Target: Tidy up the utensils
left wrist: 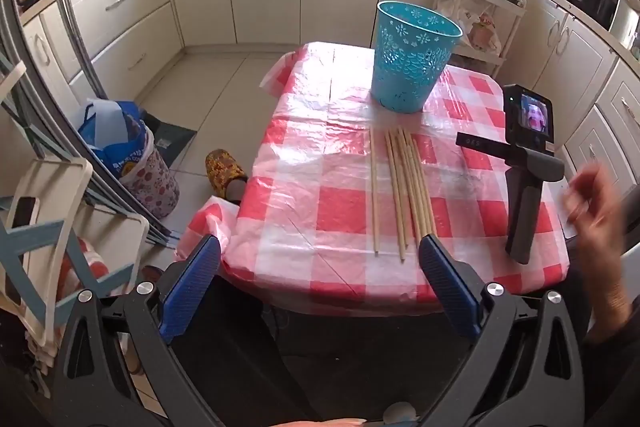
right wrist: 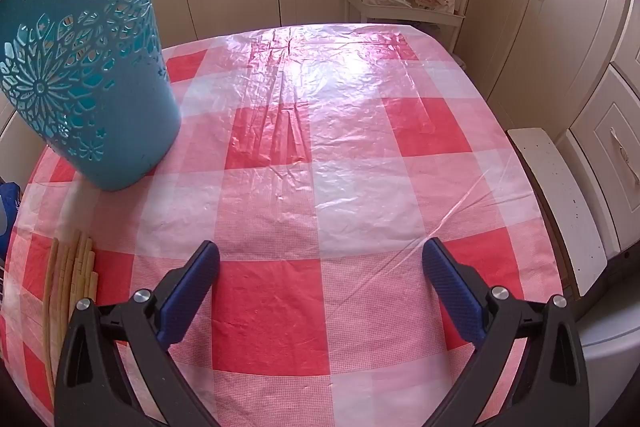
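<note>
Wooden chopsticks (left wrist: 404,187) lie side by side on the checked surface (left wrist: 340,215), one stick set slightly apart to the left of the bundle; their near ends lie just beyond the left tongs (left wrist: 320,251). Behind them, near but not touching, stands the upright teal perforated basket (left wrist: 412,59), the likely receptacle. The left tongs are released, spread wide and empty, at the near edge of the surface. The right tongs (right wrist: 320,255) are likewise released and empty, low over bare cloth, with the chopsticks (right wrist: 72,275) off to their left and the basket (right wrist: 88,67) beyond.

The step in hand appears to be the first pick. It would go best by closing on one stick, or the bundle, near mid-length, so that it stays level, then tipping it end-down over the basket rim.

In the left view a blurred bare hand (left wrist: 592,203) appears beside the right handheld device (left wrist: 528,163); its action is unreadable. The basket's interior is hidden, and the exact stick count cannot be fixed.
</note>
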